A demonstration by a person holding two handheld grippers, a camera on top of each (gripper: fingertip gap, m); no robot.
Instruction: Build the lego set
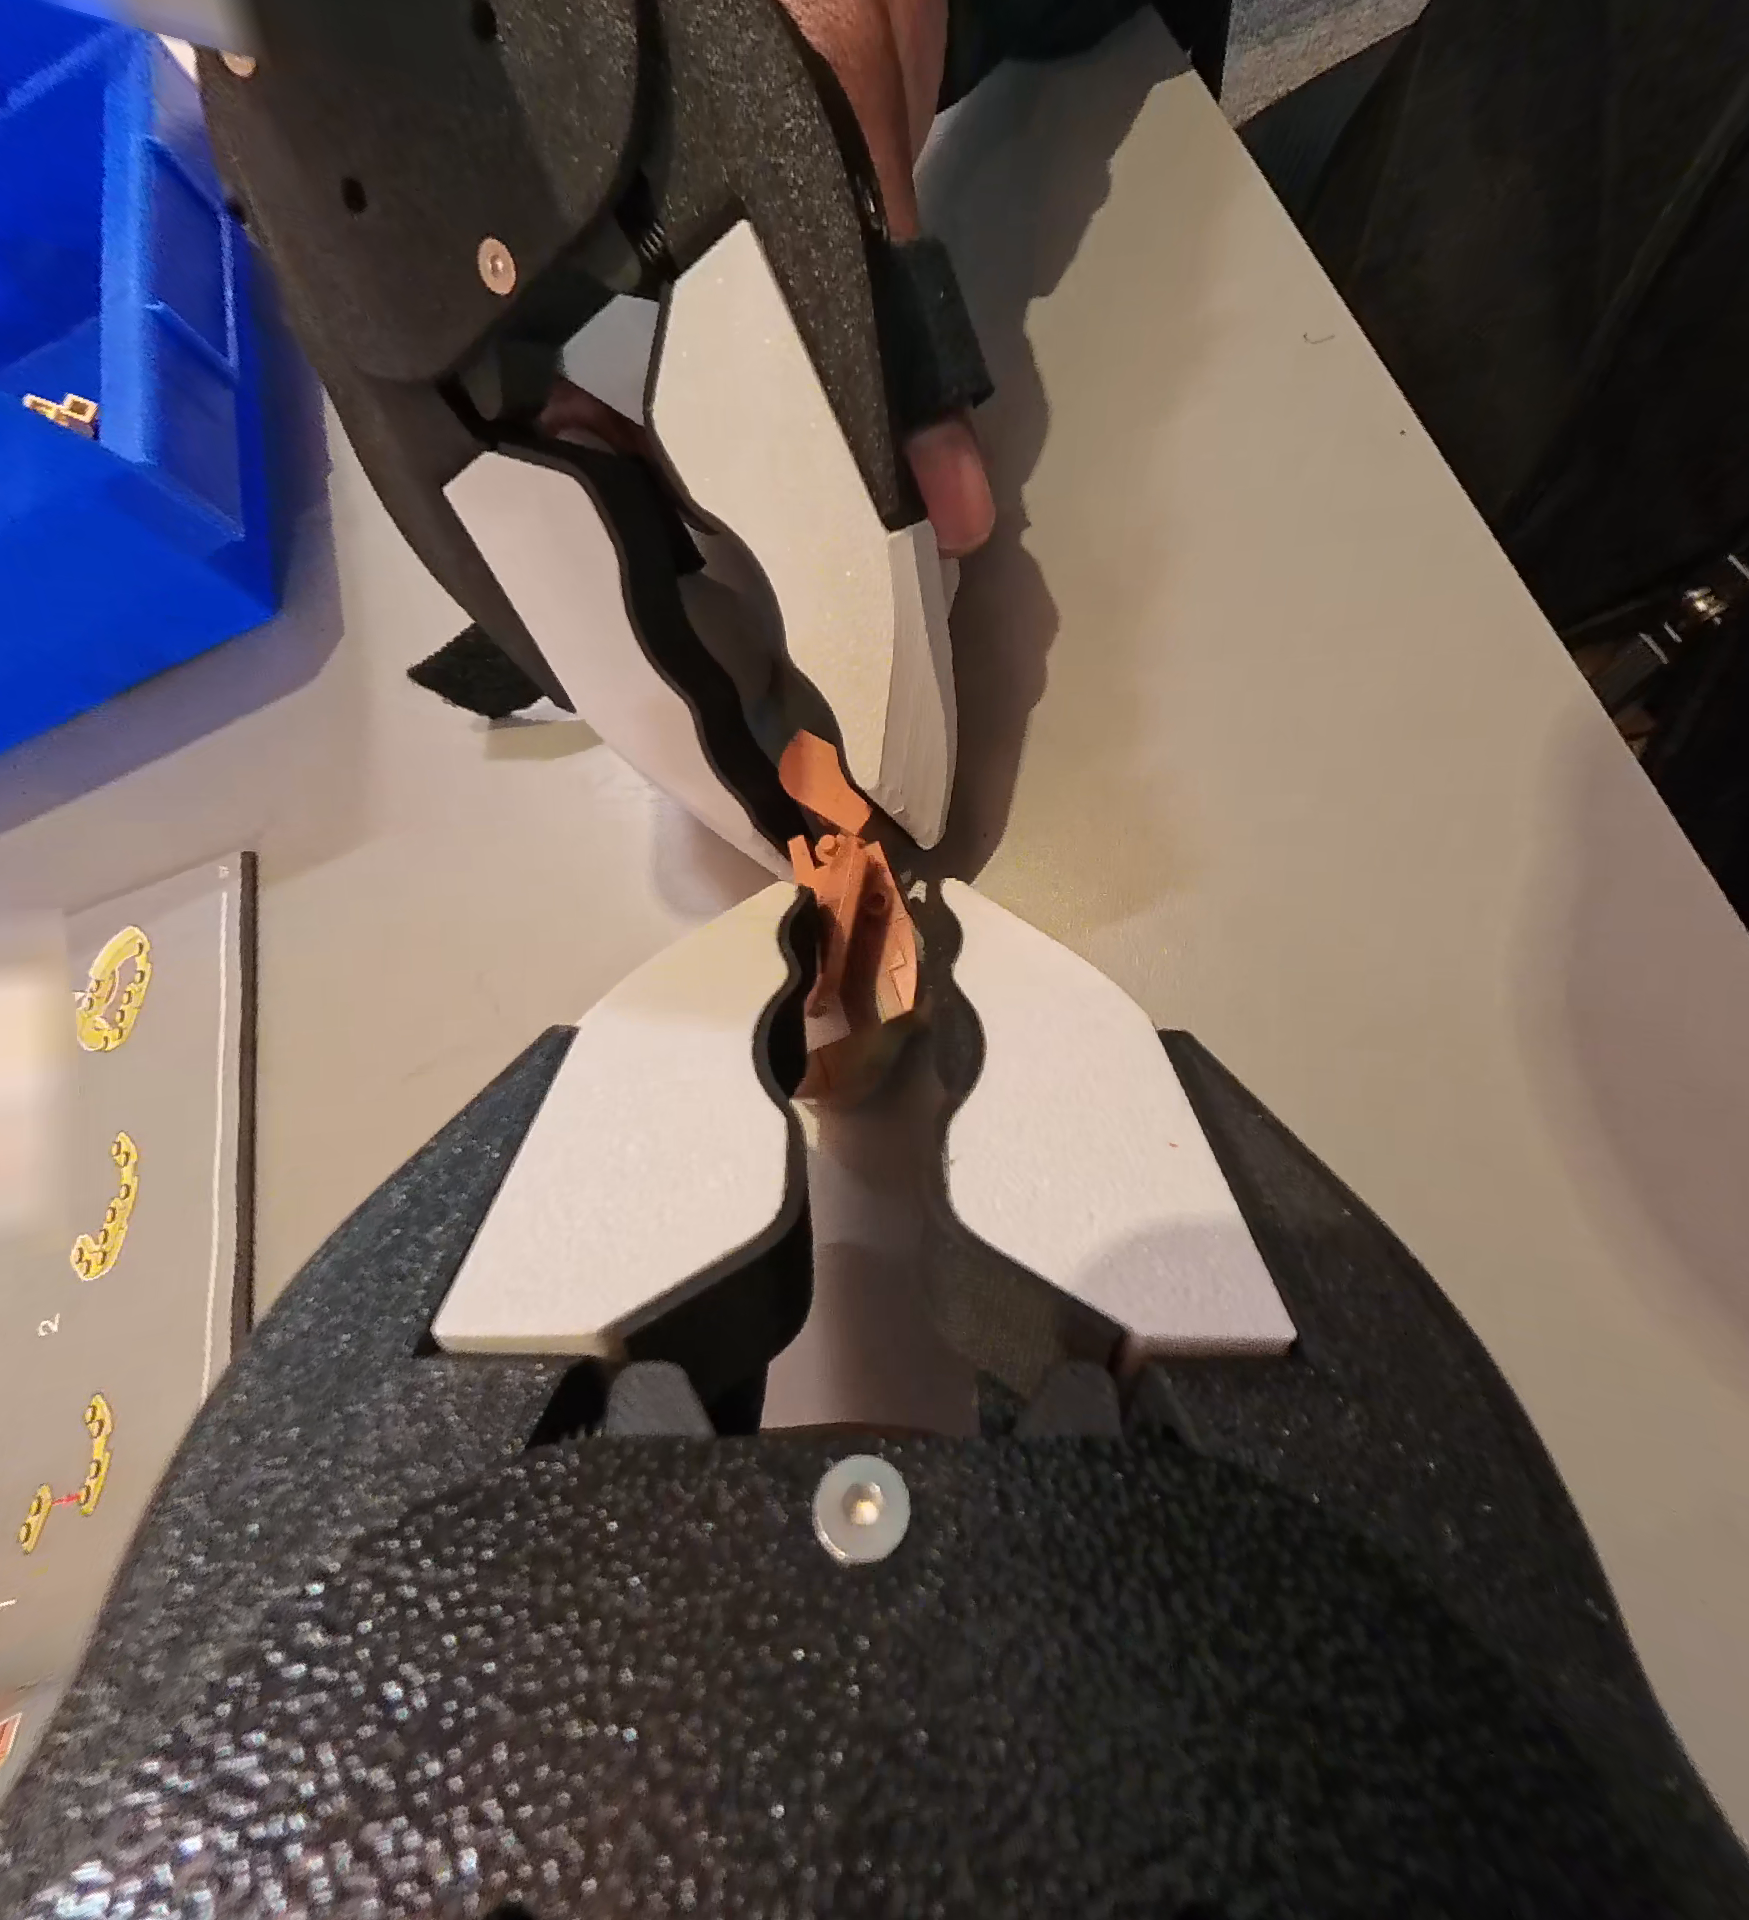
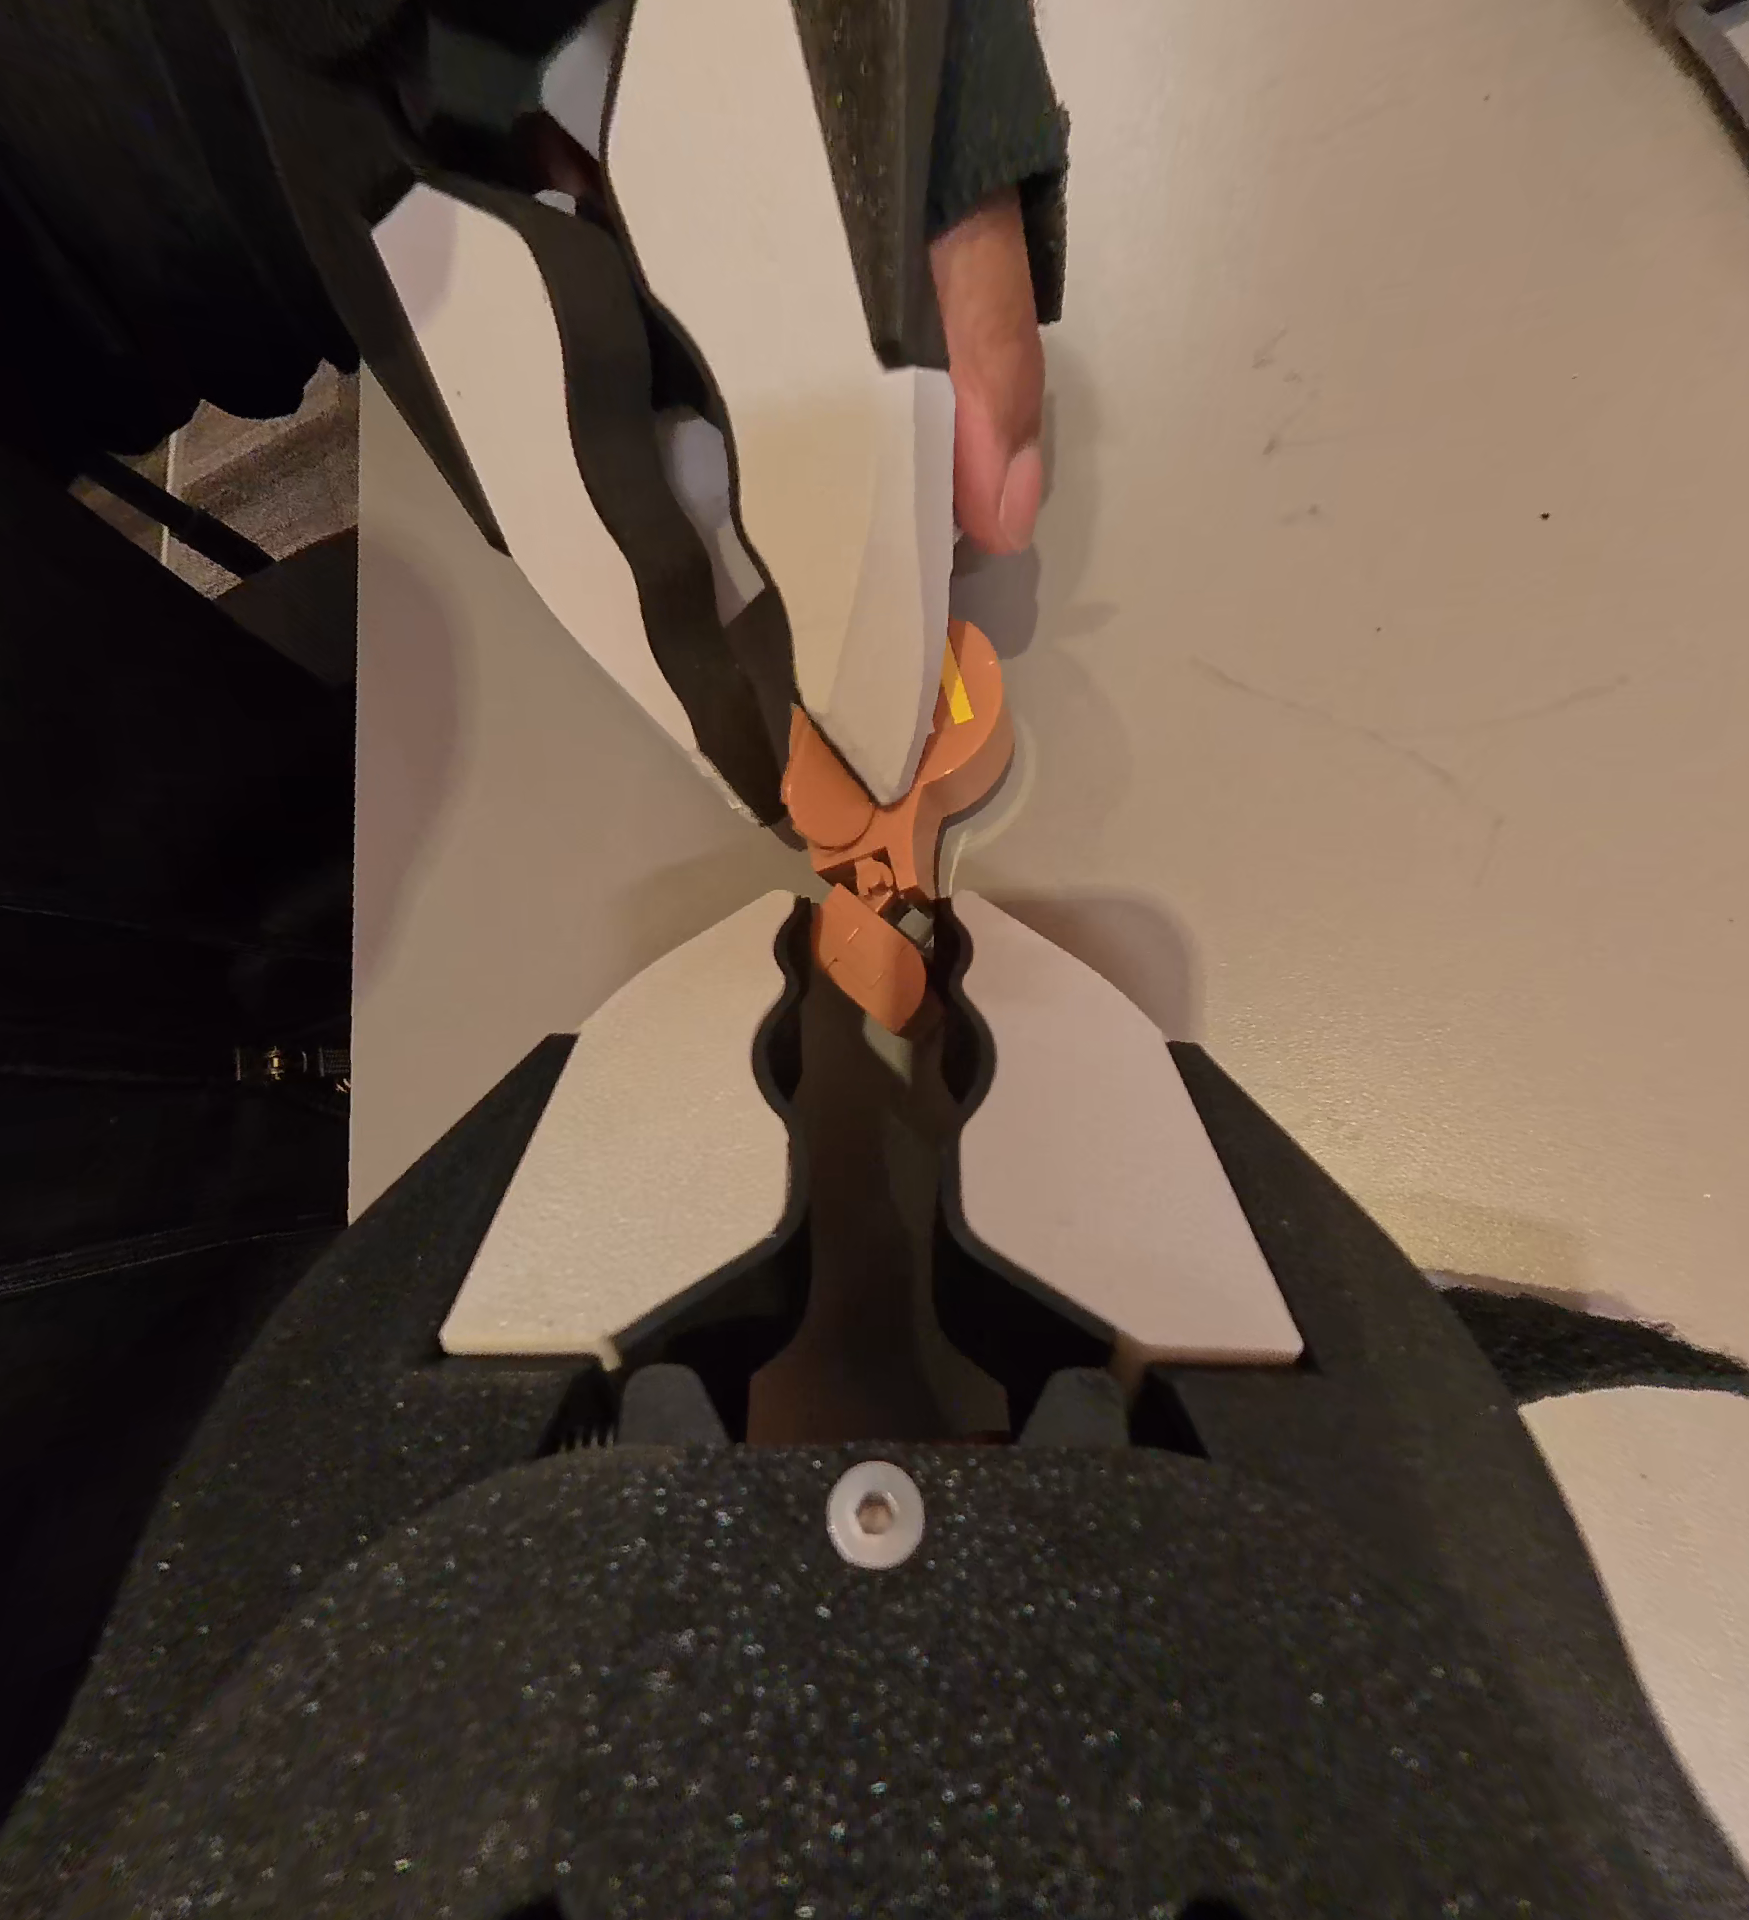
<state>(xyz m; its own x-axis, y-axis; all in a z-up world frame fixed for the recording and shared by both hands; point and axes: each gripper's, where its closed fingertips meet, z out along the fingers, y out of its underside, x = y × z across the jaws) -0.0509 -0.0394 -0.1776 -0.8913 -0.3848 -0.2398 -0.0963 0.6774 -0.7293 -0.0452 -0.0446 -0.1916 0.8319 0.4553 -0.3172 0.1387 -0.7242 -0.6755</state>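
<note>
White table (image 1: 1265,831) with blue bin (image 1: 70,468), instruction sheet (image 1: 122,1143)

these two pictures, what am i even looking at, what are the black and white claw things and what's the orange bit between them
Each picture comes from a camera mounted on a hand-held gripper, a two-finger clamp that a person squeezes by hand; no robot arm is involved. The black body and white fingers filling the bottom of each picture belong to that camera's own tool, and the other tool comes in from the top.

The left hand-held gripper and the right hand-held gripper meet tip to tip over a pale table. Each is closed on one end of a small orange toy-brick assembly. A person's finger rests along one tool.

In the left view, a blue bin with compartments and a printed instruction sheet lie on the table.
</note>
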